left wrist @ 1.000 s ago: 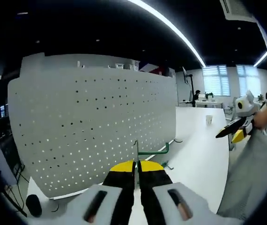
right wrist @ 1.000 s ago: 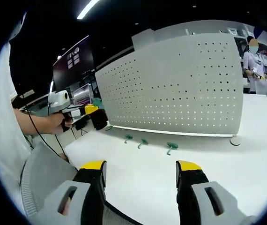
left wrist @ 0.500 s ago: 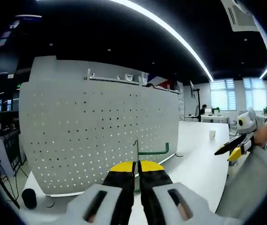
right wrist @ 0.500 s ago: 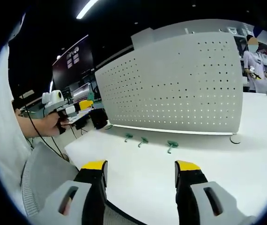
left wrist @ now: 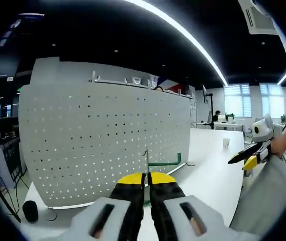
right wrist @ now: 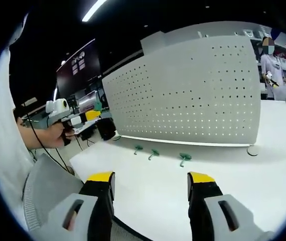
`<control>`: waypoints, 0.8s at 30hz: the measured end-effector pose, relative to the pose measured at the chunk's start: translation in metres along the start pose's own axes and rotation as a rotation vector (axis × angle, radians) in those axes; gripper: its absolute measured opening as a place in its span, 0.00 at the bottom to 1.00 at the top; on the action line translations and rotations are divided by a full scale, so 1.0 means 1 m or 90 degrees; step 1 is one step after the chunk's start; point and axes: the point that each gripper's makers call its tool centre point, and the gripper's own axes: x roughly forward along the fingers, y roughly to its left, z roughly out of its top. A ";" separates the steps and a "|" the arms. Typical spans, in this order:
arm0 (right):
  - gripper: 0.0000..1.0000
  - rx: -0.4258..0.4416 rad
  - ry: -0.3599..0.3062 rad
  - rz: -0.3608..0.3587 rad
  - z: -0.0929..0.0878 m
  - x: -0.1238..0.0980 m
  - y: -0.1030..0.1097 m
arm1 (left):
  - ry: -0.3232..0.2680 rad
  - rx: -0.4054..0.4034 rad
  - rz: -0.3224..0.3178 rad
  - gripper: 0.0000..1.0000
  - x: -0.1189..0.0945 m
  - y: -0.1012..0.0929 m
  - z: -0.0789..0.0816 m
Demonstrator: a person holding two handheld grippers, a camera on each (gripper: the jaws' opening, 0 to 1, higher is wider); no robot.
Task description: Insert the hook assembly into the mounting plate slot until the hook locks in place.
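Item held: one green L-shaped wire hook assembly (left wrist: 155, 163), pinched at its lower end between the closed yellow-tipped jaws of the left gripper (left wrist: 146, 176); its thin stem rose upright from the jaw tips, and its long arm ran off level to the view's right, ending in a short upturned tip. Receiving part: a large white perforated mounting plate (left wrist: 103, 135), standing upright on the white table (right wrist: 233, 170), lay straight ahead of the left gripper, beyond the hook, with a clear gap between them as far as the left gripper view allowed a judgement; which slot the hook faced could not be told. The coming move looked to turn on that forward line: the hook would need to travel along the jaw axis toward the plate's hole rows. Right gripper (right wrist: 150, 183): jaws spread wide, holding nothing, low over the near table, well apart from the plate. The left gripper appeared in the right gripper view at far left, held in a hand (right wrist: 50, 134). Spares: three small green hooks (right wrist: 153, 153) lay on the table near the plate's foot.
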 end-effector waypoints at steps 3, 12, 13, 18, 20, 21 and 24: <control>0.57 -0.016 -0.031 0.013 0.009 -0.001 0.006 | -0.001 0.001 0.000 0.02 0.000 0.000 0.001; 0.59 -0.038 -0.147 0.047 0.046 -0.006 0.019 | -0.010 0.002 0.001 0.02 0.004 -0.001 0.007; 0.59 -0.040 -0.146 0.049 0.047 -0.006 0.021 | -0.010 0.004 0.001 0.02 0.004 -0.001 0.008; 0.58 -0.039 -0.148 0.057 0.049 -0.004 0.023 | -0.011 0.005 -0.006 0.02 0.006 -0.005 0.009; 0.57 -0.040 -0.144 0.059 0.048 -0.003 0.023 | -0.014 0.003 -0.006 0.02 0.008 -0.006 0.012; 0.57 -0.039 -0.142 0.060 0.049 -0.002 0.023 | -0.015 0.003 -0.007 0.02 0.008 -0.006 0.012; 0.56 -0.038 -0.141 0.062 0.051 0.001 0.025 | -0.017 0.003 -0.008 0.02 0.010 -0.006 0.014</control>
